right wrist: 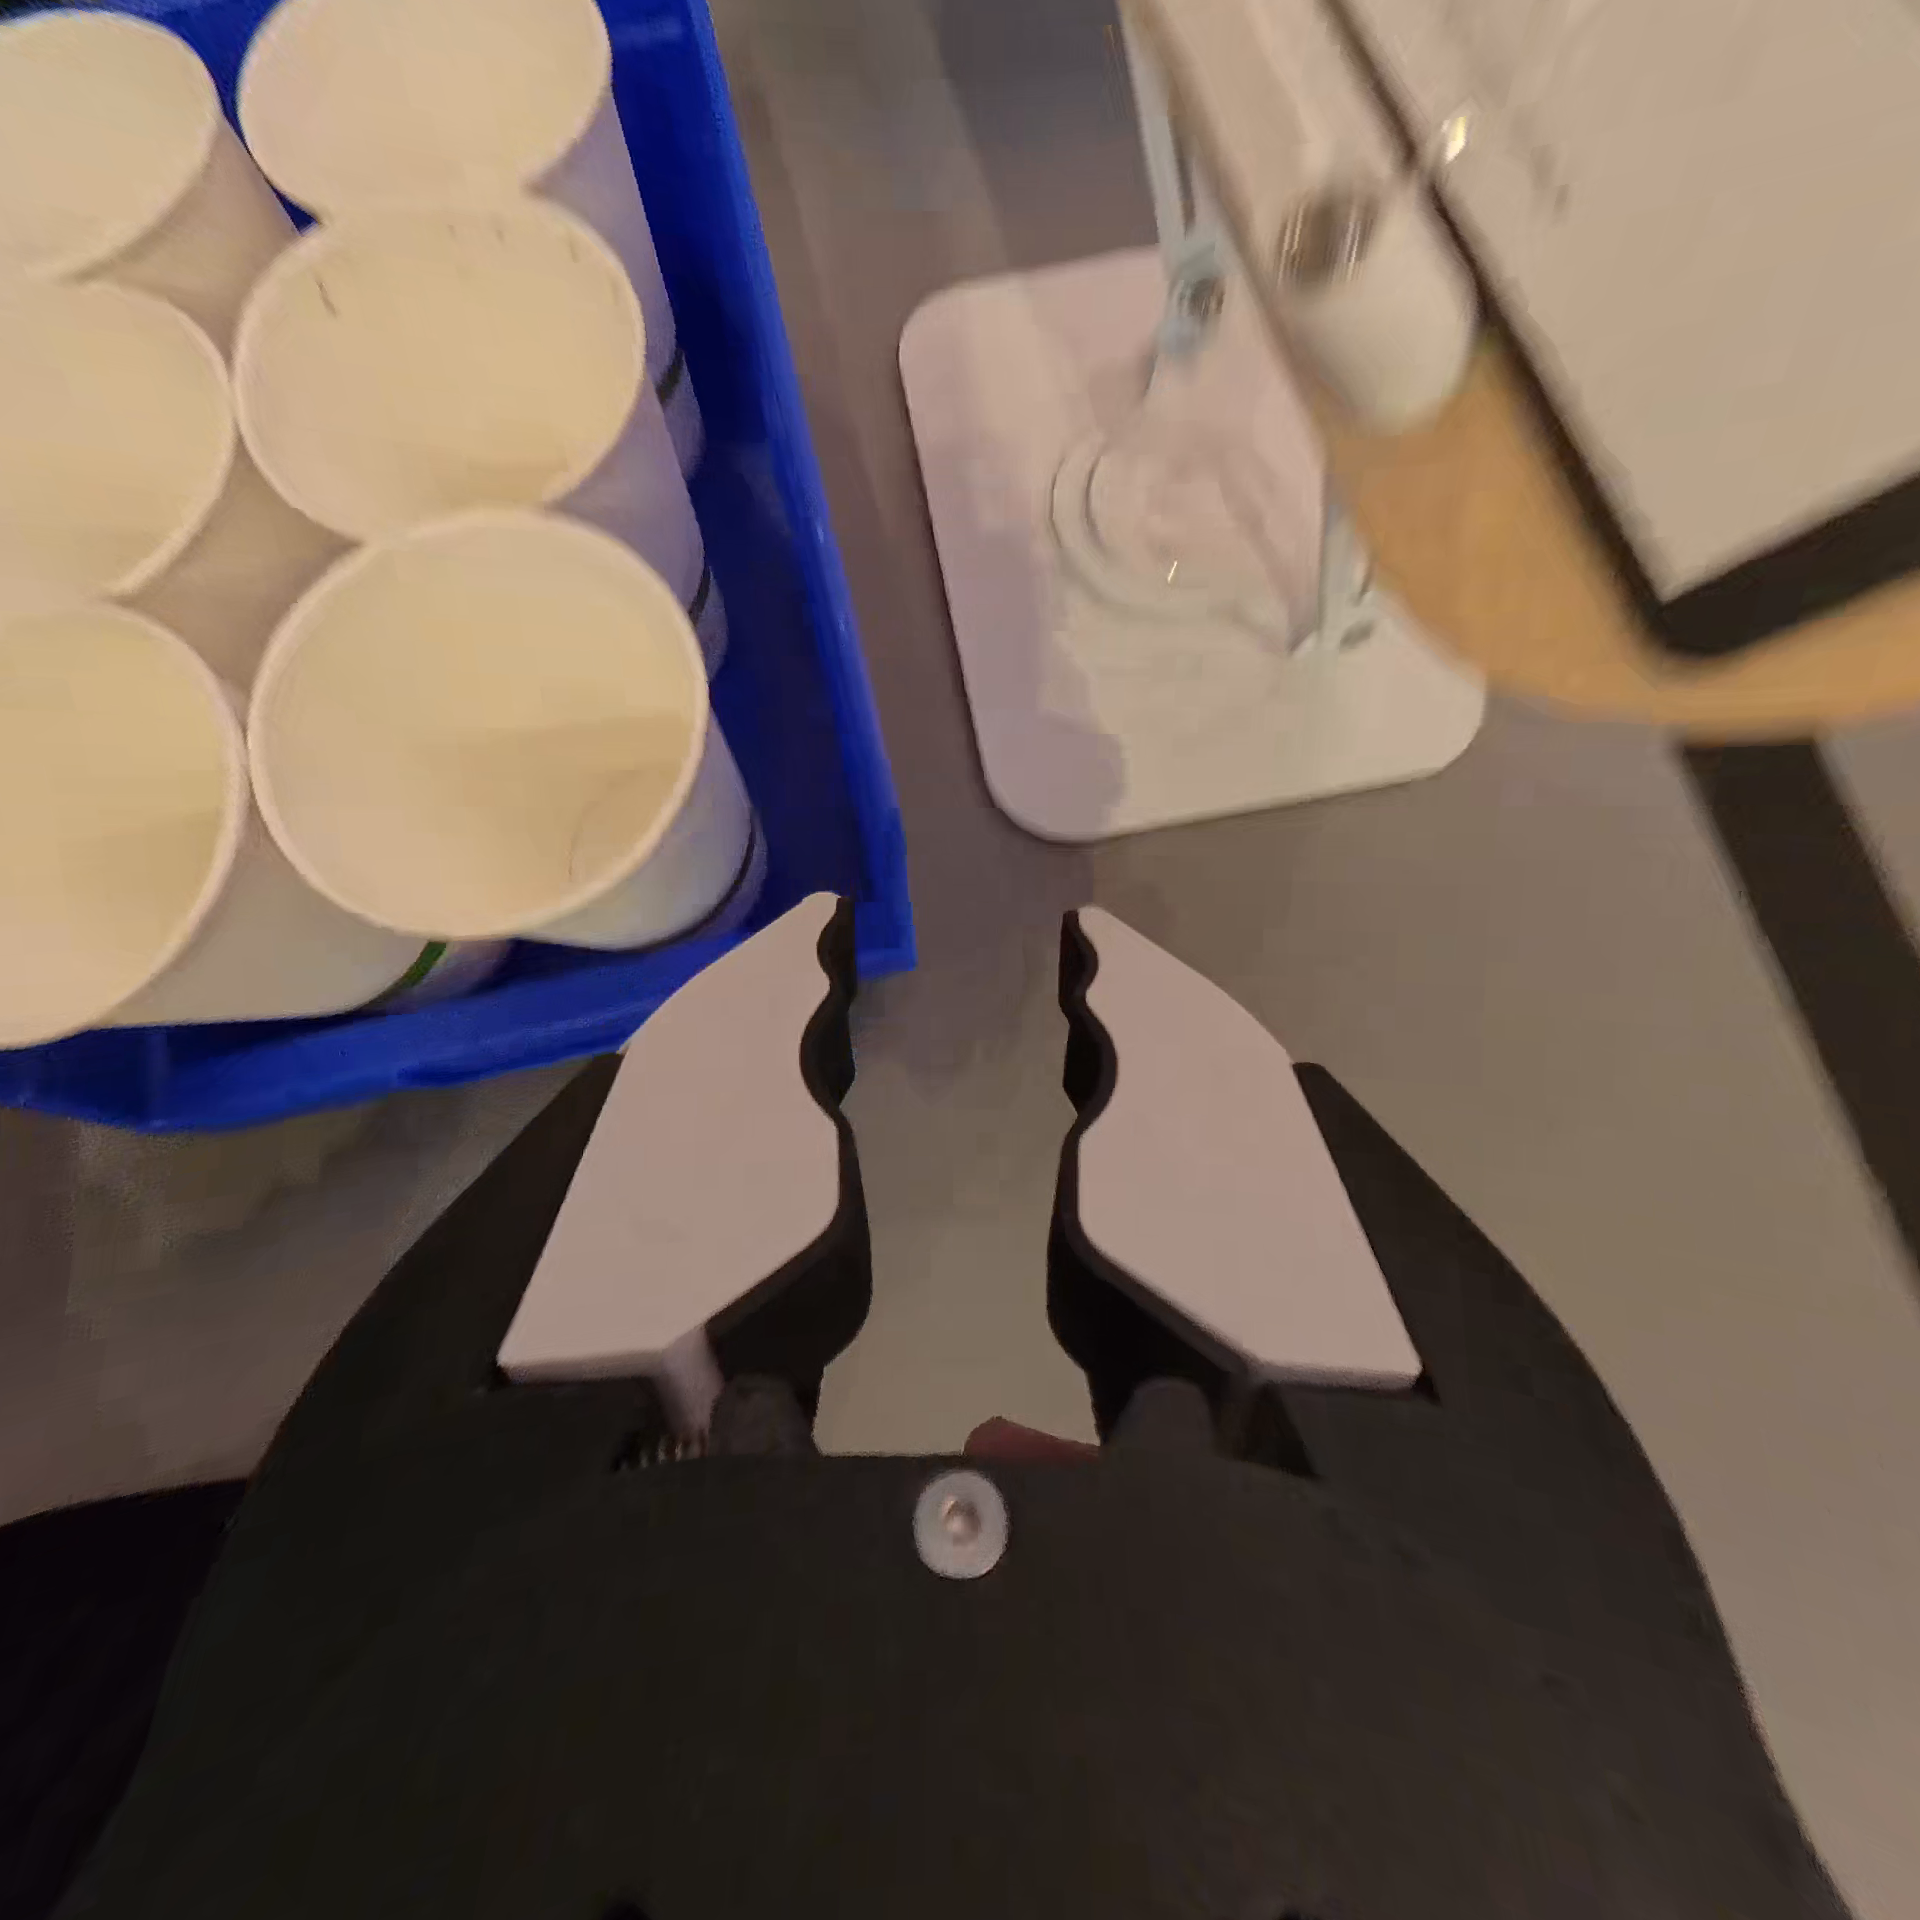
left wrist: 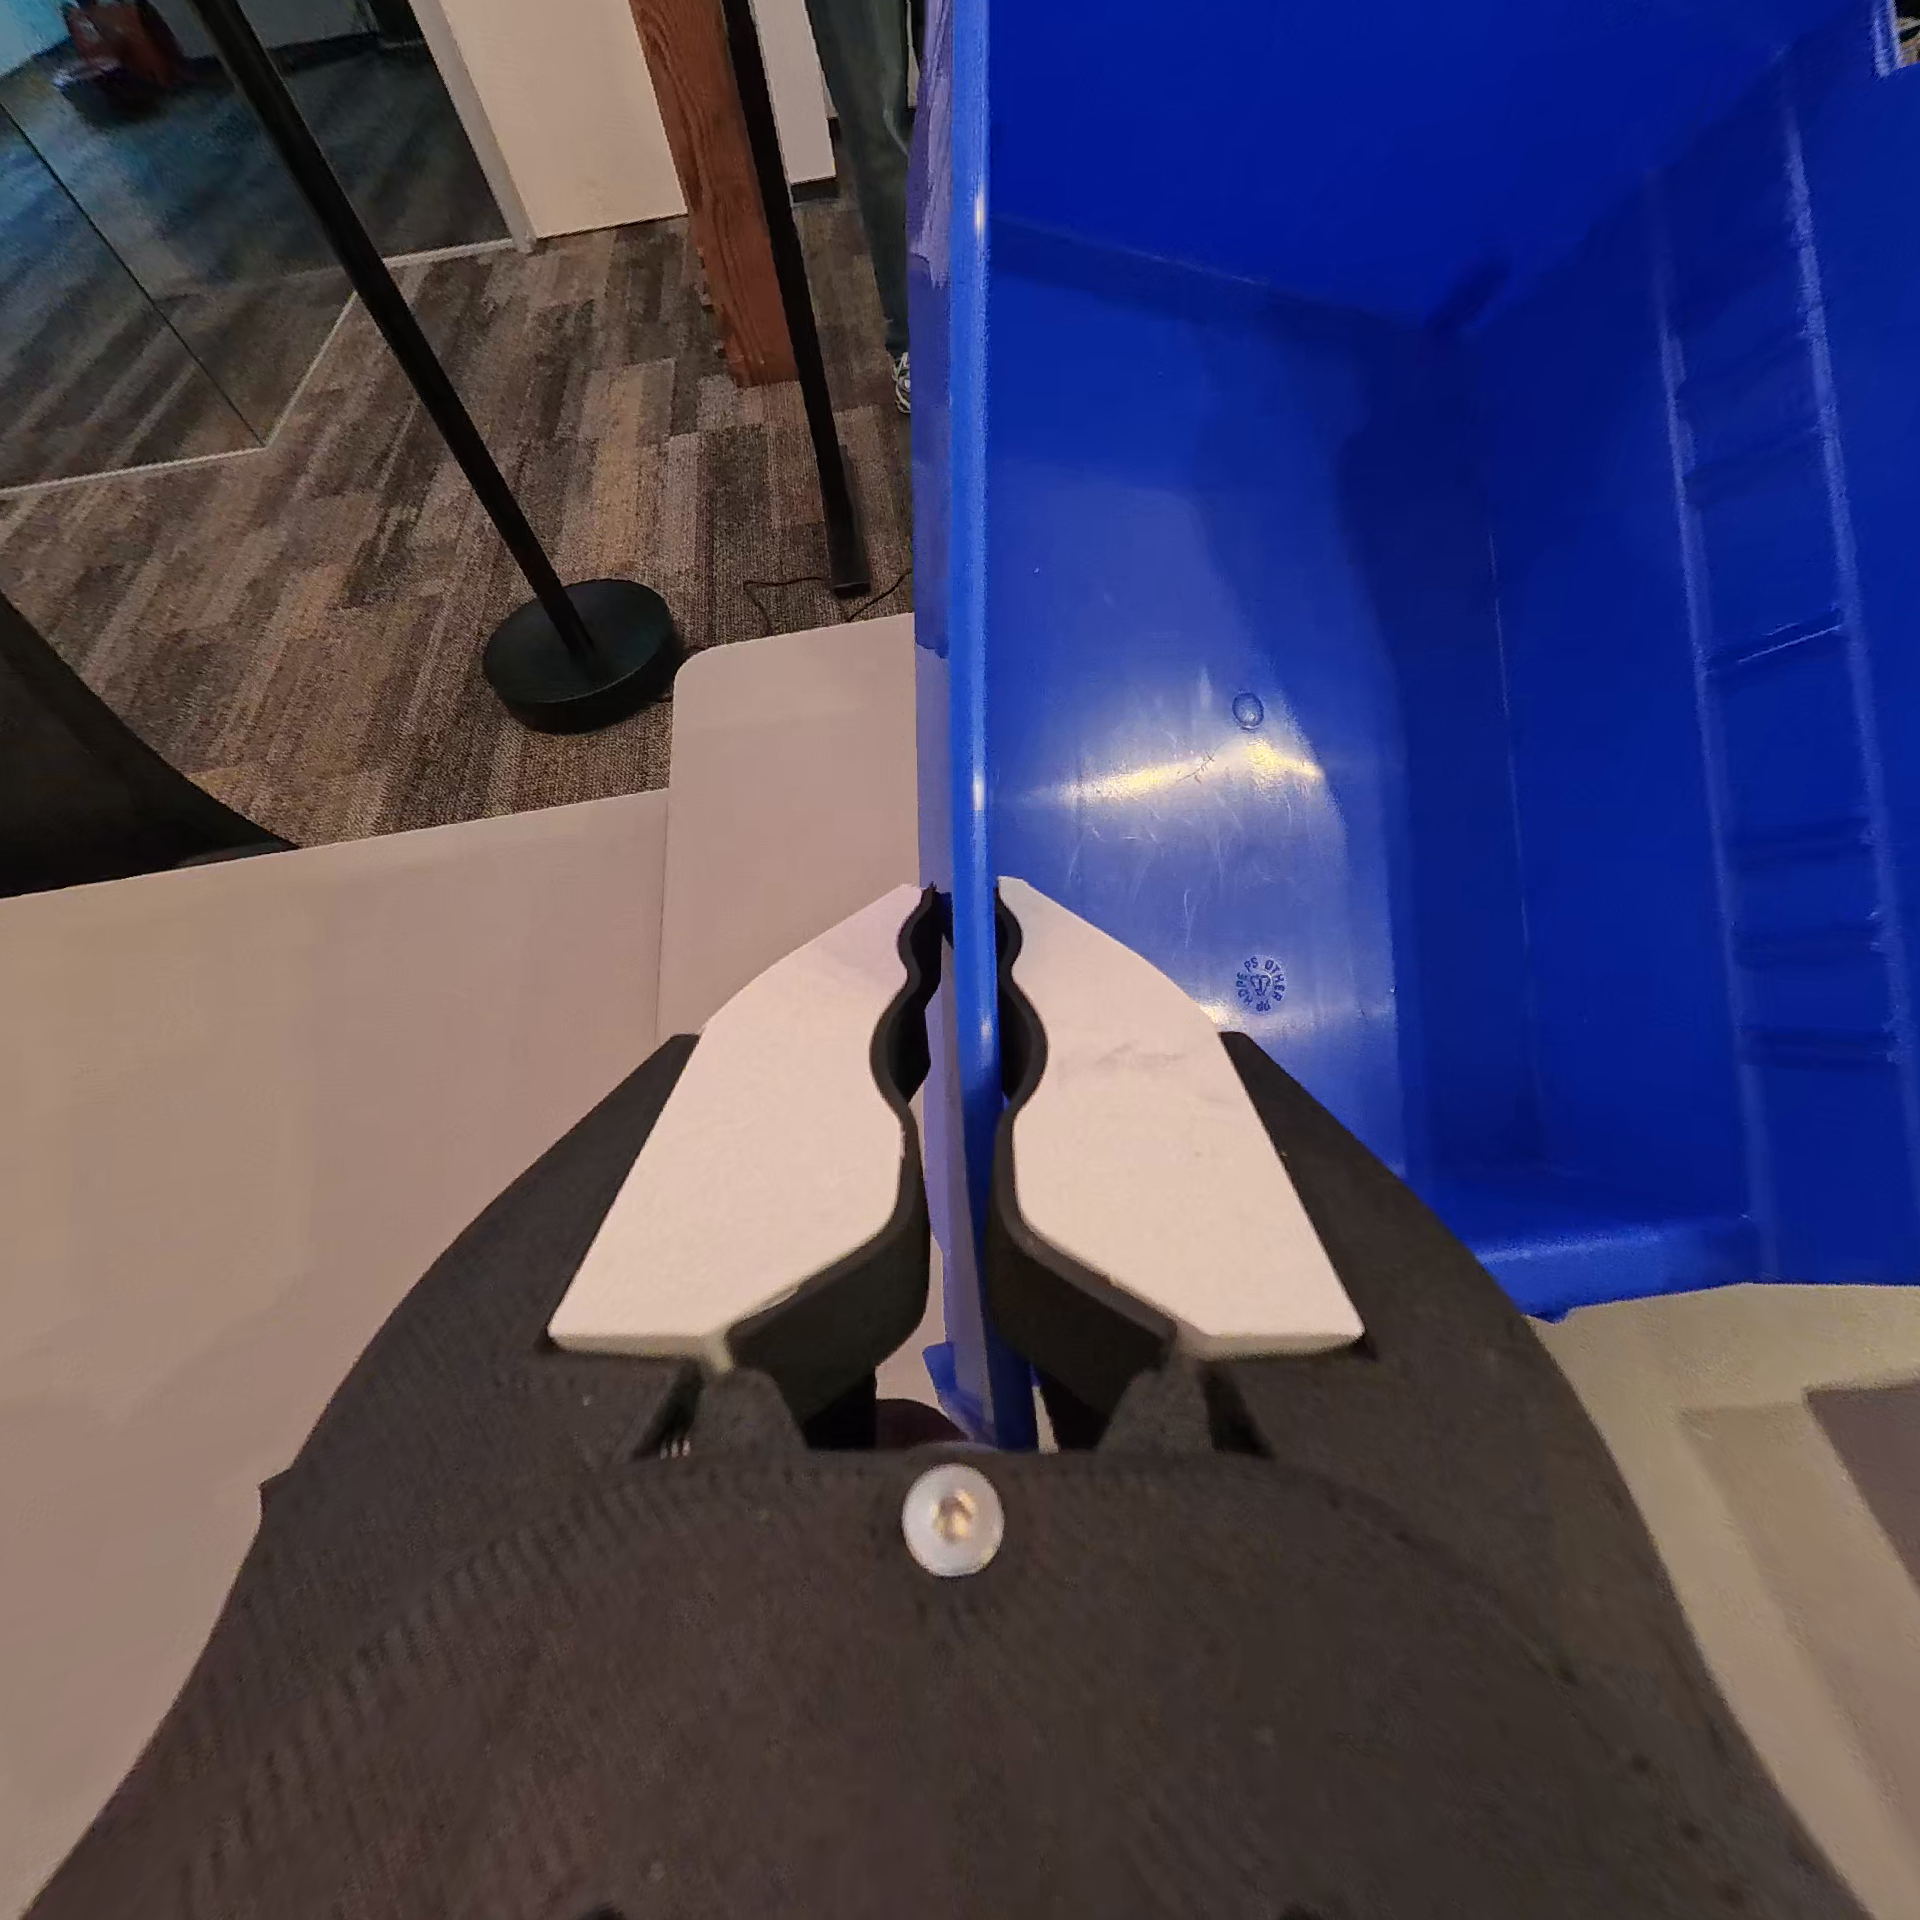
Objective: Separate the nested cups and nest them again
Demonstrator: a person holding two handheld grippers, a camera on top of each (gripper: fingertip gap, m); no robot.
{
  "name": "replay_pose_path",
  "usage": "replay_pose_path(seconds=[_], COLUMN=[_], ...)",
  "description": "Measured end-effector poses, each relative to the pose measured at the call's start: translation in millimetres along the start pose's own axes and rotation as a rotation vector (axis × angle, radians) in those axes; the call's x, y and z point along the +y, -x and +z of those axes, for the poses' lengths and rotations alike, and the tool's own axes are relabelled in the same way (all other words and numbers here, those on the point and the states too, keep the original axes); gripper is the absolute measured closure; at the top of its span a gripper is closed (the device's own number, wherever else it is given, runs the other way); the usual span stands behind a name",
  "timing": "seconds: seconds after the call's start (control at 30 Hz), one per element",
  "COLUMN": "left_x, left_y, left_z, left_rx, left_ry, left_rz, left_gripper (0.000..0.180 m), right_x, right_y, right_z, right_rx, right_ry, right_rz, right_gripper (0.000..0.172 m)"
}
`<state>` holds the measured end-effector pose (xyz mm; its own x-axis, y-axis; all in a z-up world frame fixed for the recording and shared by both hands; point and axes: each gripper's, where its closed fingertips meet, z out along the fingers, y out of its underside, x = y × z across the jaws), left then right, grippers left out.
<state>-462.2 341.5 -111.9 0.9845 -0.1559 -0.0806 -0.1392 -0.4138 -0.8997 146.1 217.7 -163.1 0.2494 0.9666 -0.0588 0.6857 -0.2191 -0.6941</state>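
Paper cups (right wrist: 457,717) standing upper left inside blue bin (right wrist: 821,644); left gripper (left wrist: 966,904) pinching bin wall (left wrist: 971,623), probably steadying it; right gripper (right wrist: 956,925) gaping empty beside bin.

Black stand base (left wrist: 582,655) on carpet (left wrist: 312,582); white plate (right wrist: 1195,561).
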Motion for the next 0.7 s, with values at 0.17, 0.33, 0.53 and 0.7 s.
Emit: replay_pose_path(seconds=[0.17, 0.33, 0.53, 0.7], left_x=[1.5, -2.5, -6.1, -7.4], left_y=[-1.5, -4.2, -3.7, -1.4], left_z=[2.7, 0.7, -2.2, -5.8], left_rx=[-0.001, 0.000, 0.002, -0.005], left_ry=[0.009, -0.001, -0.016, -0.021], left_rz=[0.001, 0.010, 0.006, 0.007], left_gripper=[0.173, 0.173, 0.173, 0.173], right_x=[37.1, 35.8, 25.1, 21.8], right_y=[32.8, 45.6, 52.4, 64.5], right_z=[30.0, 52.6, 64.8, 65.8], right_rx=[-0.132, -0.186, -0.199, -0.174], right_ry=[0.039, -0.018, -0.067, -0.060], right_rz=[0.152, 0.239, 0.305, 0.252], right_gripper=[0.139, 0.142, 0.156, 0.141])
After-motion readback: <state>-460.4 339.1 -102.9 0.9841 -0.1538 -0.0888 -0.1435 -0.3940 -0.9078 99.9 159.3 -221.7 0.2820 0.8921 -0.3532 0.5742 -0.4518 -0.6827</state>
